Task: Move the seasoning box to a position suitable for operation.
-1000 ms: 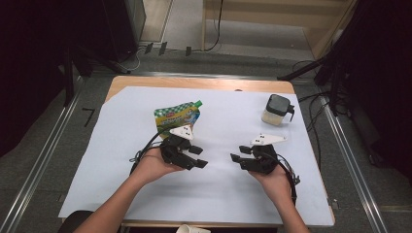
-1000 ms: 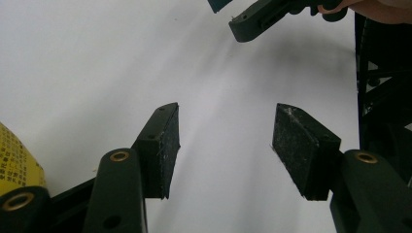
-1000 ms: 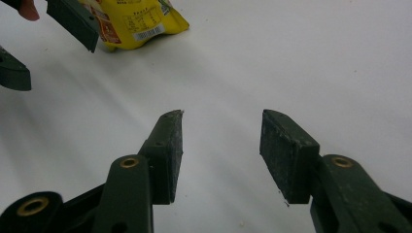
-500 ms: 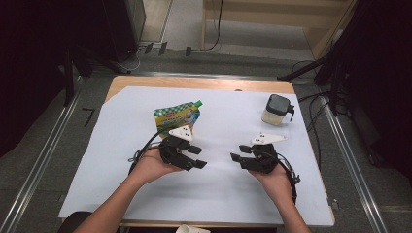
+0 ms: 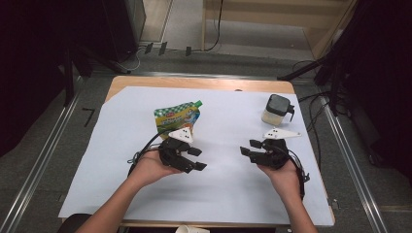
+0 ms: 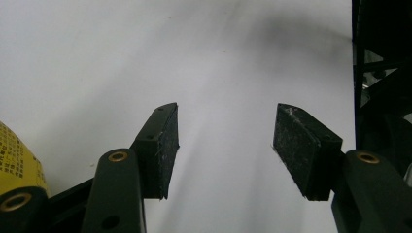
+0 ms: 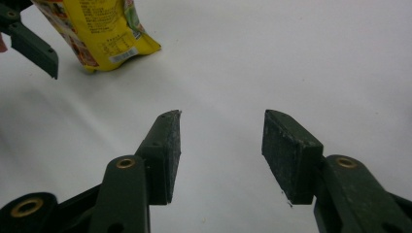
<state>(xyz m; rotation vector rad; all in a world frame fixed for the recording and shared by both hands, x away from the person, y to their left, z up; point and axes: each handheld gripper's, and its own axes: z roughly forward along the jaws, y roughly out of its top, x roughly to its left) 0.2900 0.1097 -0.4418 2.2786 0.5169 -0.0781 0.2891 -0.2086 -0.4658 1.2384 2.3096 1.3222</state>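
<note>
Right now both claws gape, empty: L gripper (image 5: 187,158) sits just near of the spouted pouch (image 5: 177,118), long axis running far-right; R gripper (image 5: 257,150) well apart, jar (image 5: 277,109) beyond.

- Desk (image 5: 194,82): wooden top, covered by a white paper sheet (image 5: 233,194).
- Refill pouch (image 5: 176,118): flat on the sheet, left of centre.
- Jar (image 5: 277,109), dark-lidded: upright, far right.
</note>
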